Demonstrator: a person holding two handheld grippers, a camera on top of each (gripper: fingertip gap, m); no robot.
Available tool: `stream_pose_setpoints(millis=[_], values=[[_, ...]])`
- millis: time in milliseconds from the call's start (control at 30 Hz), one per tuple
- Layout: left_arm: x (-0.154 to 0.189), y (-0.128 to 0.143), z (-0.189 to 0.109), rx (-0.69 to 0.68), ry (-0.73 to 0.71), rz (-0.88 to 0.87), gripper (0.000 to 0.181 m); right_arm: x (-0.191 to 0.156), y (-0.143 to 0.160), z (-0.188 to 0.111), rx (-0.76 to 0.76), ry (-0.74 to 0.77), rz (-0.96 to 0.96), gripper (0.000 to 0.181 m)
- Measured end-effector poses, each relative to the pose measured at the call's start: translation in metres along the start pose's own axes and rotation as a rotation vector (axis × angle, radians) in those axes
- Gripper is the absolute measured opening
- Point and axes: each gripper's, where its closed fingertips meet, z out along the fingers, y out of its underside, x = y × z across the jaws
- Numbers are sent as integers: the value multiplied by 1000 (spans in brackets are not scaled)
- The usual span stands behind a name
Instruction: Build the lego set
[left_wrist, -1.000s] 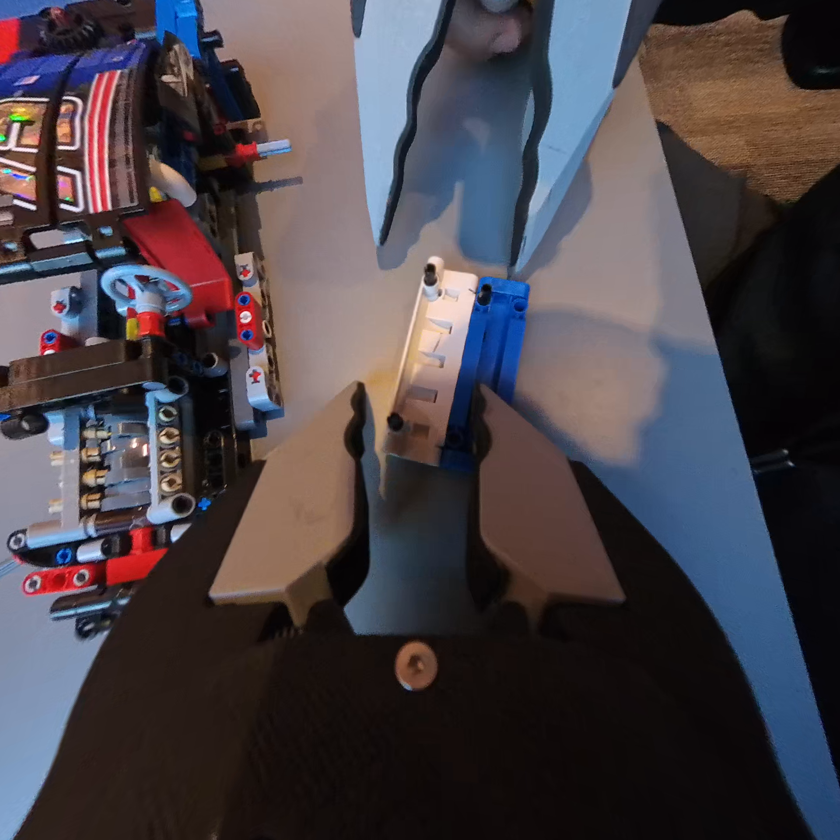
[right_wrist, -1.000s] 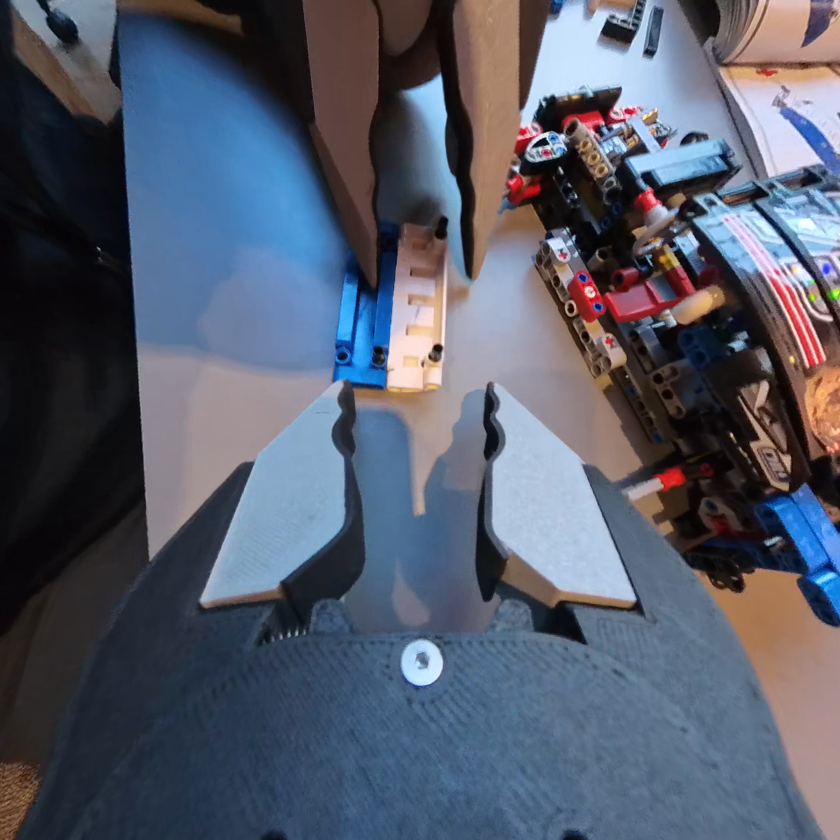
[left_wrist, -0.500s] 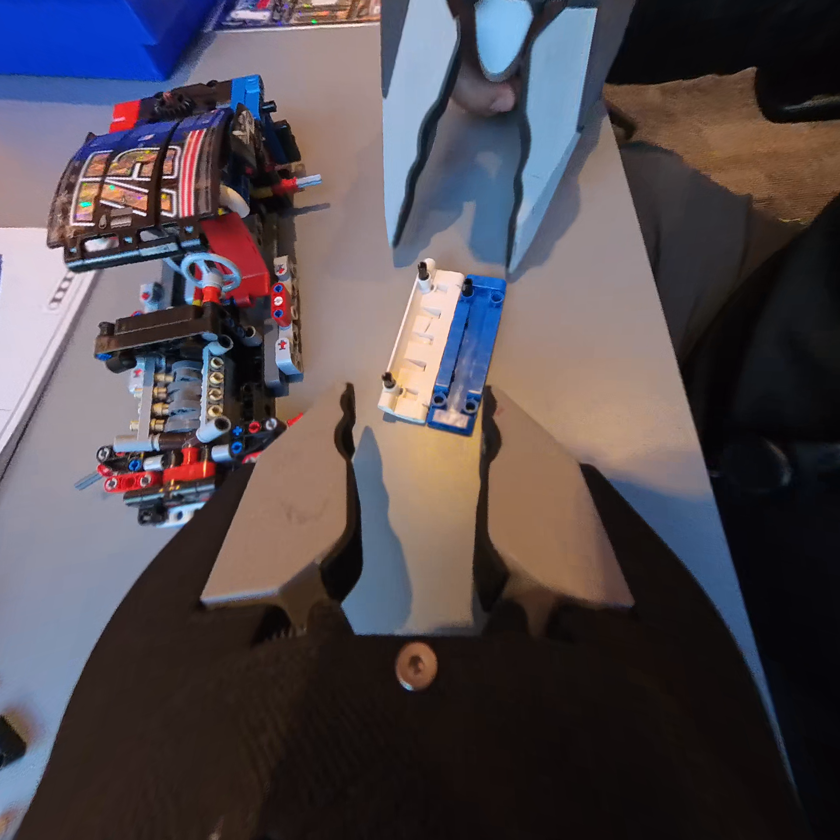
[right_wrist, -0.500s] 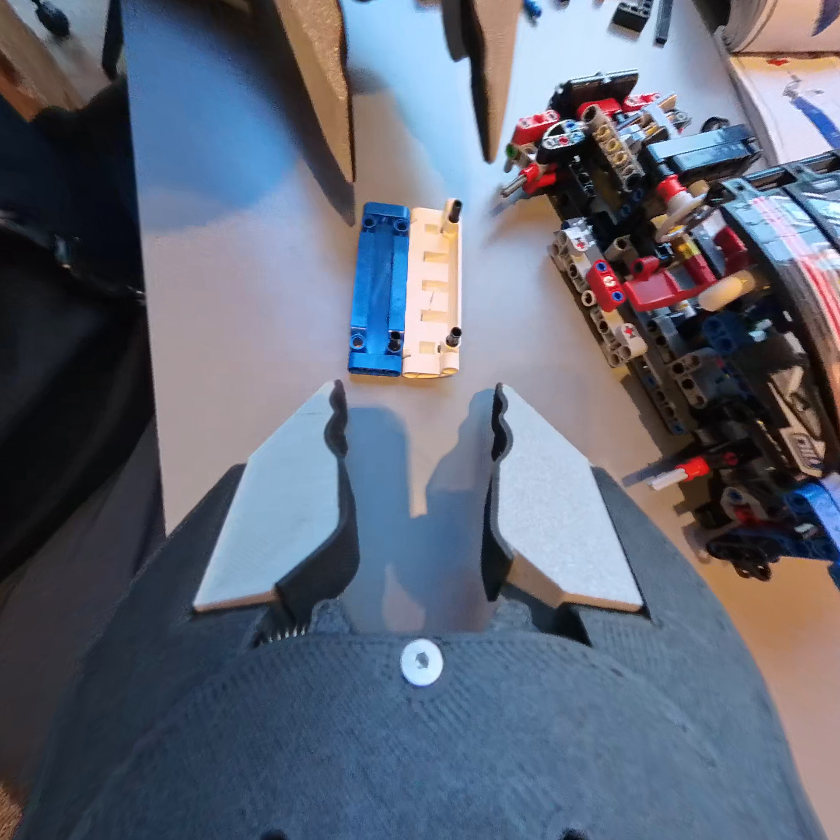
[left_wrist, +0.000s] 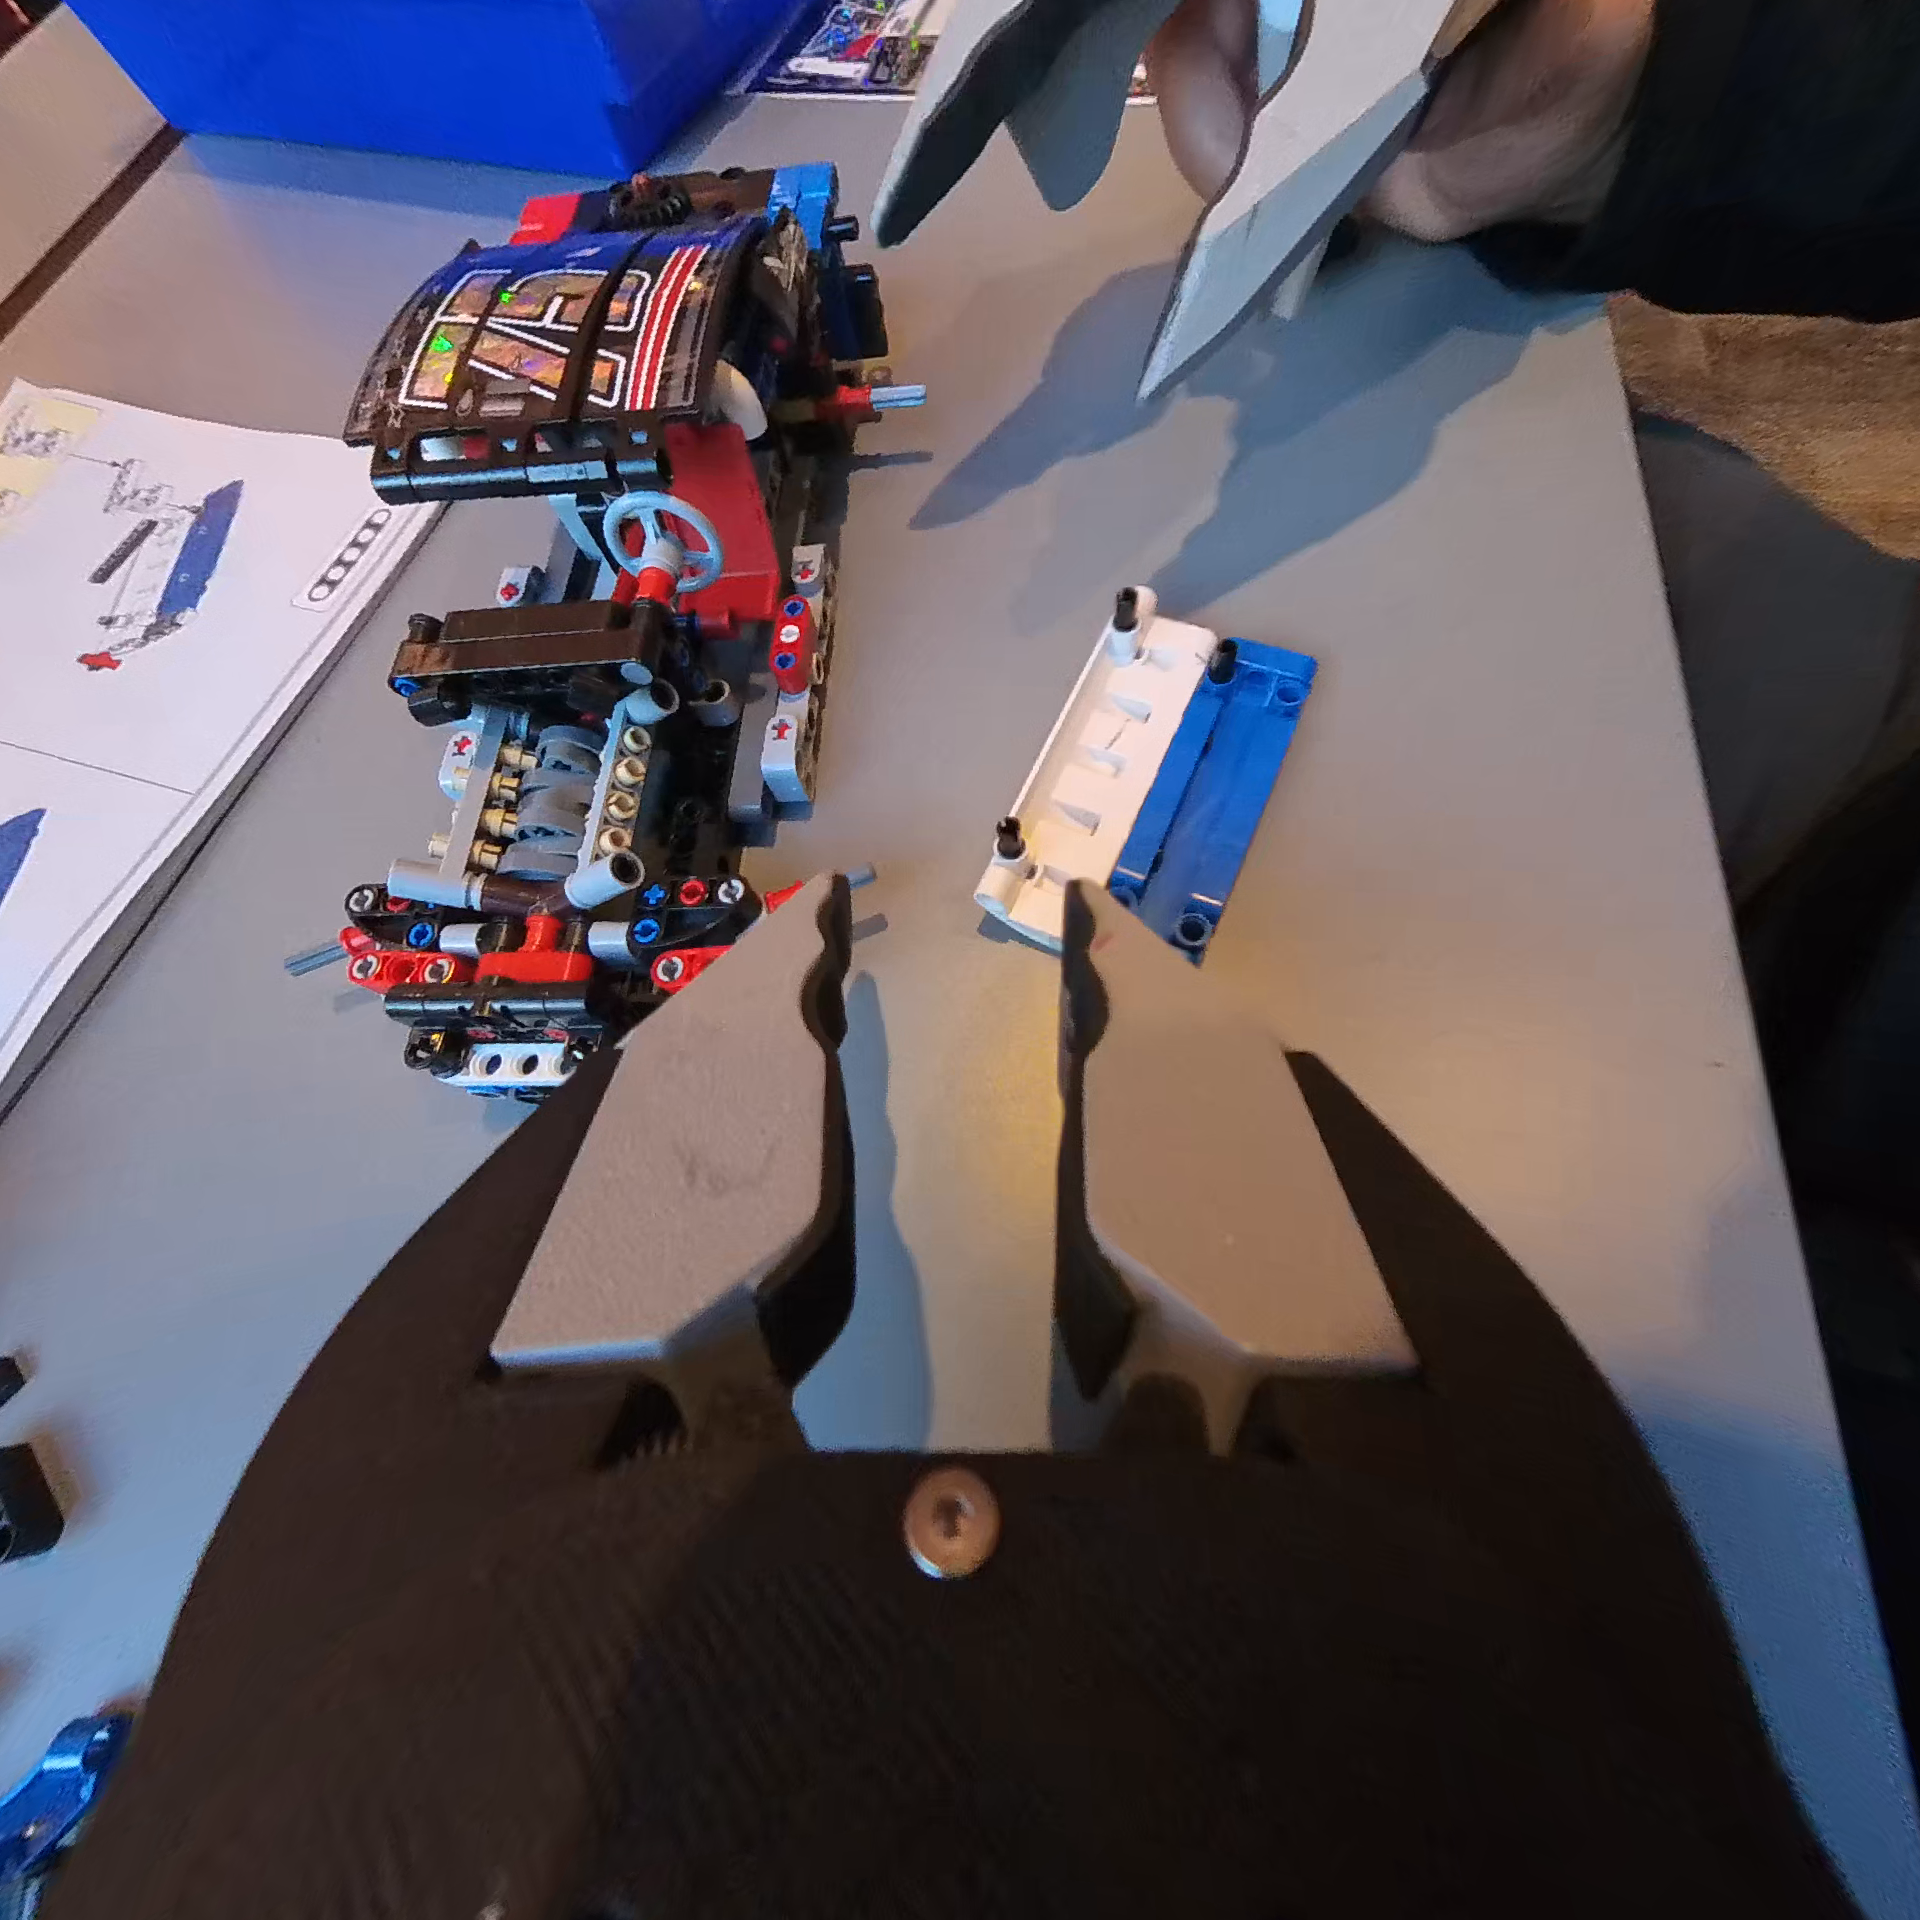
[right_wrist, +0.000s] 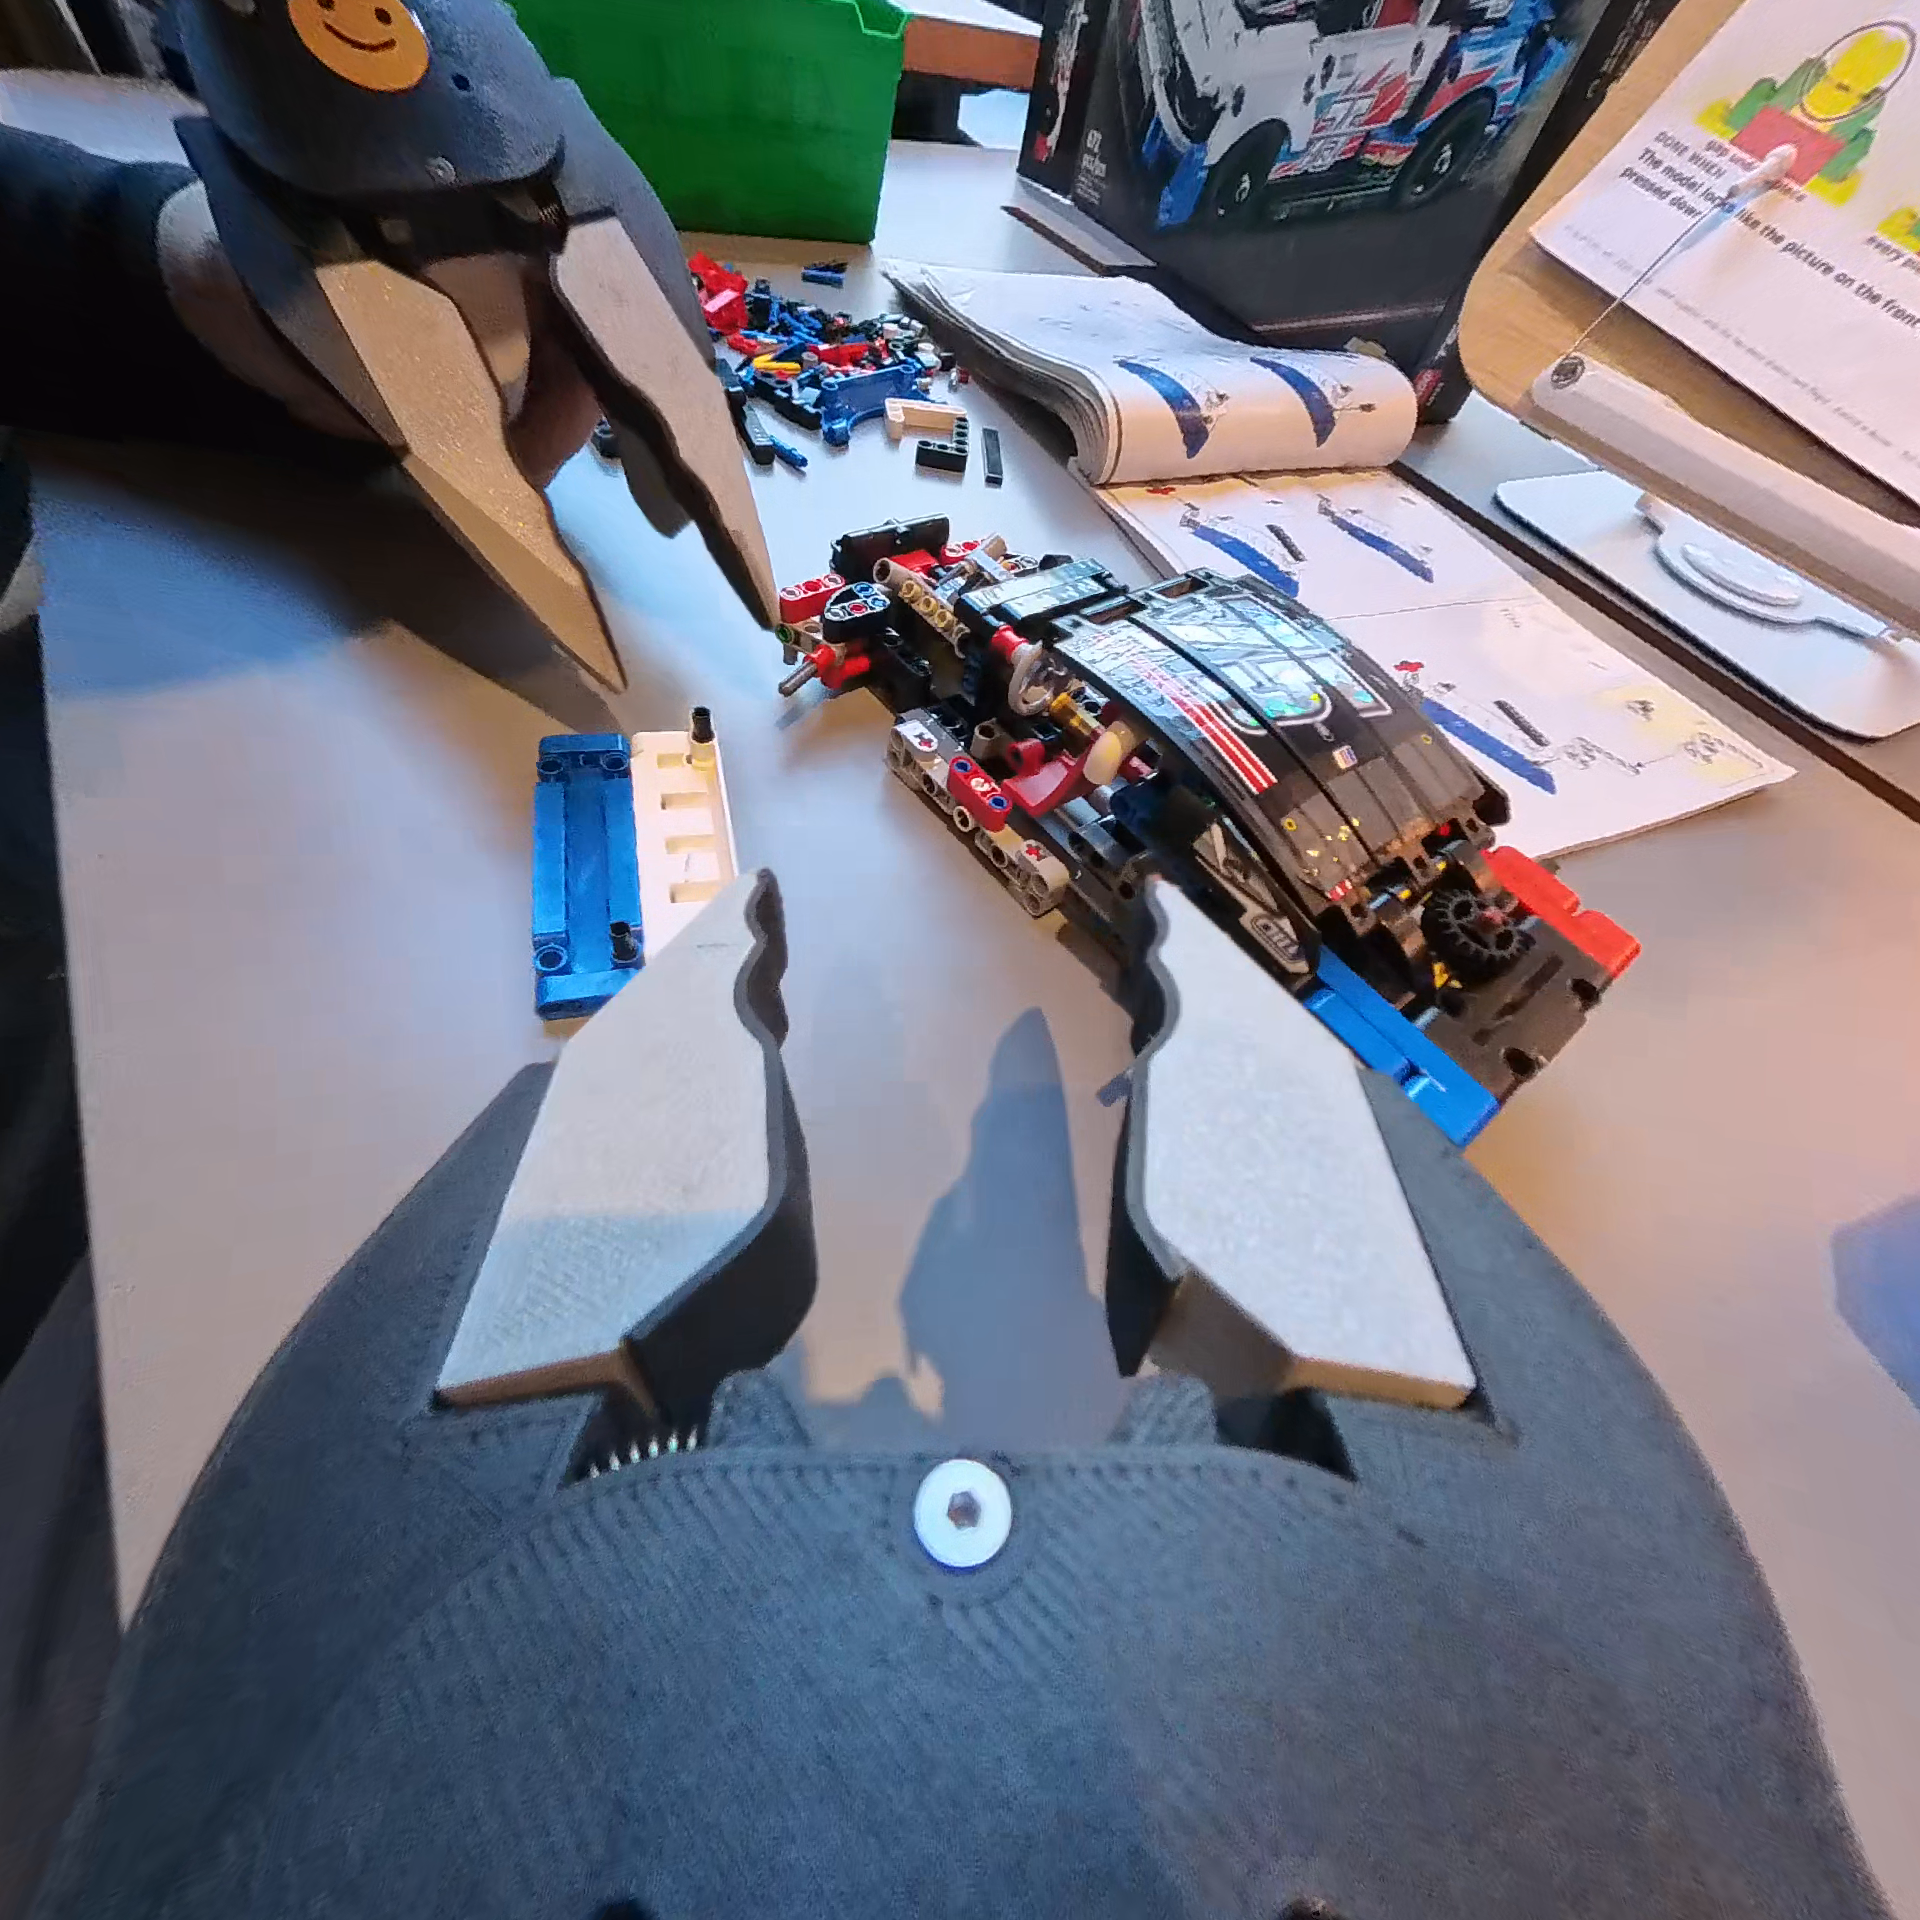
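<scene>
Both hand-held grippers, left (left_wrist: 948, 914) and right (right_wrist: 961, 930), are hovering apart and empty; joined blue-and-white plastic panel (left_wrist: 1148, 784), mid-frame, is risking separating if pinched unevenly.

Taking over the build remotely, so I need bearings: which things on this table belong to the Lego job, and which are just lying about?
Job:
- part-built car
- joined white and blue panels, beside the car
- loose pieces
- open instruction booklet
- set box
- left gripper and right gripper, both open and empty

Lying about:
- green bin
- blue box
- printed sheet
</scene>
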Motion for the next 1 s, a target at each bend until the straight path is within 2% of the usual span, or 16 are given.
stream_pose_setpoints(millis=[300,1000], values=[[-3,1,3,-6,-13,9,30,11,-4,-1,26,48,-10,58],[-7,1,0,7,-33,-18,18,26,-21,1,131,35,29,44]])
